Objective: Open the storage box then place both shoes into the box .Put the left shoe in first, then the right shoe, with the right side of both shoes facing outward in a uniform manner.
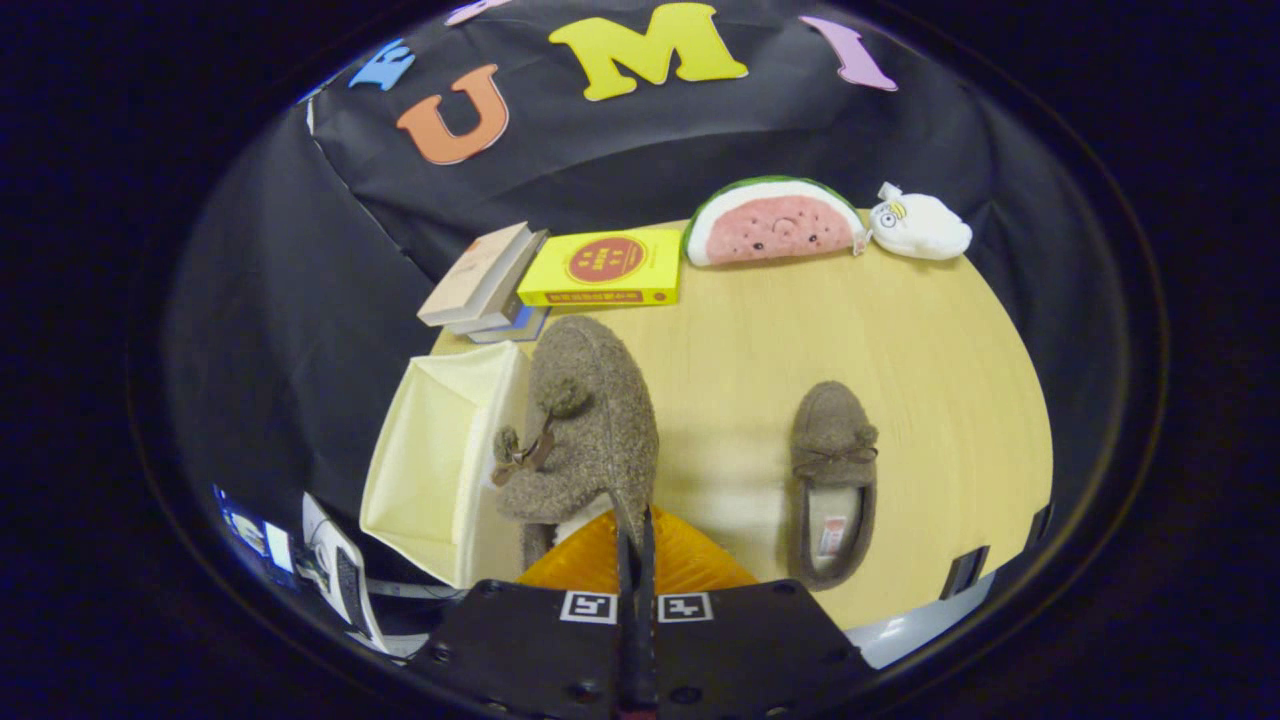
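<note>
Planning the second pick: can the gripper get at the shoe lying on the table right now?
Probably not yet: the gripper is shut on the other shoe, held beside the storage box. The path to the shoe on the table looks unobstructed.

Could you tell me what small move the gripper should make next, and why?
Probably carry the held shoe sideways over the open storage box and lower it in: the gripper is shut on its heel edge, the shoe hangs beside the box, and the other shoe lies on the table.

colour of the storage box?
Pale cream box, gripper view; gripper shut on a brown shoe beside it.
</note>
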